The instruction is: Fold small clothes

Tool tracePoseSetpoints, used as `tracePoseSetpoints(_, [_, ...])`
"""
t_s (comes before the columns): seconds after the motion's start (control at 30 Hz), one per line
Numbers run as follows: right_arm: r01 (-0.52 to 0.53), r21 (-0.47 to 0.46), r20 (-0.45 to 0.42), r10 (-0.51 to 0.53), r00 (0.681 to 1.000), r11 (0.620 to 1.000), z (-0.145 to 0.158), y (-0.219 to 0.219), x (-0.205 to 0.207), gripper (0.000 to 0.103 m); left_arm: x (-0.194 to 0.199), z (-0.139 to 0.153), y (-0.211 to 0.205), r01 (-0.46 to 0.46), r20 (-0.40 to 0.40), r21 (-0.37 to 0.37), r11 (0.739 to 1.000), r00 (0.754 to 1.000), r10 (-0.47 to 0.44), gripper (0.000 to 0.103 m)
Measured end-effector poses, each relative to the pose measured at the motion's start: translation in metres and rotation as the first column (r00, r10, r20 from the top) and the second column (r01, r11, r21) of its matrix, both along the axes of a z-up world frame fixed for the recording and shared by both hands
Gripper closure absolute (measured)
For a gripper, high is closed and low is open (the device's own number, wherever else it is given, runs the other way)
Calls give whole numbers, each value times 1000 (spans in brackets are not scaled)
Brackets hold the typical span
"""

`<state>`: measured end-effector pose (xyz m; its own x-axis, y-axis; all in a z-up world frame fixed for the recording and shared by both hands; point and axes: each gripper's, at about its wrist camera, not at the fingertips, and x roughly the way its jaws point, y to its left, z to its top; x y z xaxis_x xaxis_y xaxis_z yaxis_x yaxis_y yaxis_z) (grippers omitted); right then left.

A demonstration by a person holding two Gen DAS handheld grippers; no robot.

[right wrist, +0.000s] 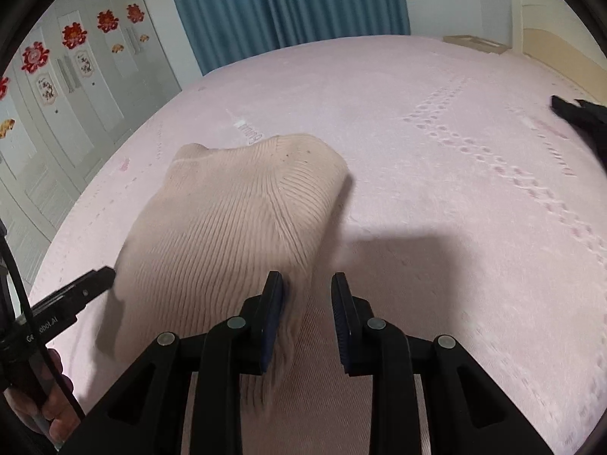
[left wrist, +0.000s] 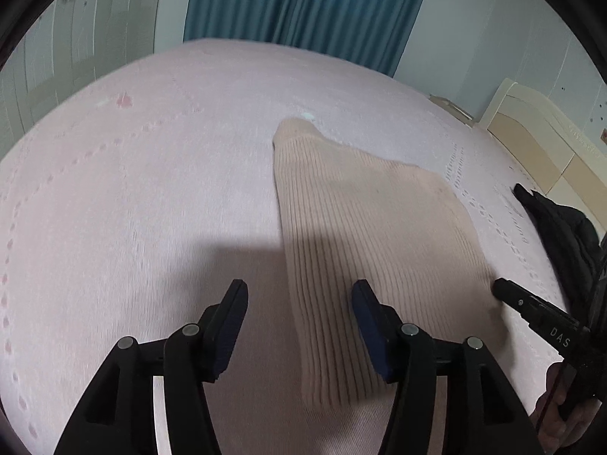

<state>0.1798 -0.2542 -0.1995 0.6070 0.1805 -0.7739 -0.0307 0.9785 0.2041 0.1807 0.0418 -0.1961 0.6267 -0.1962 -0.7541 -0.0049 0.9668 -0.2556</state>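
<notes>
Beige ribbed knit garment (left wrist: 364,227) lies on the pink bedspread (left wrist: 132,189), roughly mid-bed, folded into a compact shape with its narrow end pointing toward the teal curtain (left wrist: 303,7).

Left gripper (left wrist: 299,326): jaws spread wide, nothing between them. Its right finger sits over the near-left part of the knit; the left finger is over bare bedspread. Whether the pads touch the fabric cannot be told.

Right gripper (right wrist: 307,318): jaws also spread wide, nothing clamped. The left finger is at the garment's near-right edge, the right finger over bare spread. The fabric near that edge is blurred.

What each view adds:
- Left wrist view shows the garment as a long ribbed strip tapering away, and the tip of the right gripper at the garment's right edge, with part of the hand (left wrist: 561,413) holding it. A cream headboard (left wrist: 538,140) and a dark garment (left wrist: 561,227) sit at the far right.
- Right wrist view shows the diagonal seam where ribs change direction, a rounded far edge, and the left gripper's tip at the garment's left side. Only here: white wardrobe doors (right wrist: 76,106) with red paper flower decorations (right wrist: 74,36), and a dotted embroidered pattern running across the spread.
</notes>
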Motion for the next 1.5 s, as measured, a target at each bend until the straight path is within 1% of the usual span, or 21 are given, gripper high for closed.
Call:
tracePoseSetpoints(0.07, [10, 3, -11, -10, 1000, 1000, 9, -2, -14, 77, -12, 5, -1, -1, -19, -11, 1000, 1000, 1, 48])
tracePoseSetpoints(0.17, [26, -10, -36, -26, 999, 1000, 30, -5, -34, 74, -38, 23, -4, -14, -4, -5, 1000, 1000, 14, 47])
tracePoseSetpoints(0.2, [31, -16, -39, -32, 999, 999, 39, -5, -41, 67, -47, 32, -6, -19, 7, 4, 1000, 1000, 19, 46])
tracePoseSetpoints(0.23, [36, -25, -37, -37, 999, 999, 49, -6, -50, 58, -56, 44, -9, -33, 24, 22, 999, 999, 32, 42])
tracePoseSetpoints(0.27, [45, -43, -35, -47, 998, 998, 59, -7, -58, 55, -66, 56, -12, -44, 45, 44, 998, 998, 42, 35])
tracePoseSetpoints(0.37, [48, -69, -11, -49, 999, 996, 86, -9, -83, 43, -90, 91, -22, -46, 83, 109, 993, 996, 37, 31])
tracePoseSetpoints(0.4, [54, -79, 3, -54, 999, 995, 100, -10, -94, 36, -99, 103, -25, -47, 94, 126, 991, 995, 35, 30])
tracePoseSetpoints(0.43, [58, -85, 11, -57, 998, 995, 106, -11, -100, 31, -109, 115, -27, -54, 111, 140, 989, 993, 38, 27])
tracePoseSetpoints(0.47, [65, -95, 20, -64, 998, 993, 117, -11, -110, 30, -117, 127, -29, -63, 130, 147, 987, 991, 44, 24])
tracePoseSetpoints(0.53, [74, -111, 26, -72, 997, 991, 134, -13, -127, 27, -134, 147, -32, -81, 158, 153, 985, 986, 56, 21])
tracePoseSetpoints(0.57, [72, -115, 37, -69, 997, 991, 142, -13, -135, 24, -140, 154, -35, -82, 163, 156, 984, 985, 57, 20])
tracePoseSetpoints(0.6, [73, -116, 56, -67, 996, 991, 150, -13, -144, 14, -147, 162, -38, -81, 166, 161, 984, 985, 54, 20])
tracePoseSetpoints(0.63, [74, -115, 76, -66, 995, 991, 156, -13, -150, 7, -154, 169, -41, -78, 168, 169, 982, 984, 49, 19])
tracePoseSetpoints(0.7, [77, -127, 121, -61, 991, 989, 171, -13, -167, 3, -166, 179, -45, -75, 175, 186, 980, 984, 42, 18])
tracePoseSetpoints(0.83, [72, -125, 137, -55, 989, 990, 183, -16, -186, 2, -186, 192, -47, -90, 188, 190, 978, 981, 54, 17])
tracePoseSetpoints(0.97, [78, -145, 145, -57, 988, 986, 188, -14, -197, 1, -197, 198, -44, -97, 198, 188, 977, 979, 59, 17])
tracePoseSetpoints(1.17, [92, -138, 146, -72, 987, 986, 189, -13, -209, 1, -207, 203, -41, -103, 203, 188, 977, 977, 64, 17])
tracePoseSetpoints(1.5, [91, -131, 155, -70, 985, 987, 191, -11, -222, 1, -215, 204, -45, -110, 210, 214, 971, 976, 64, 17])
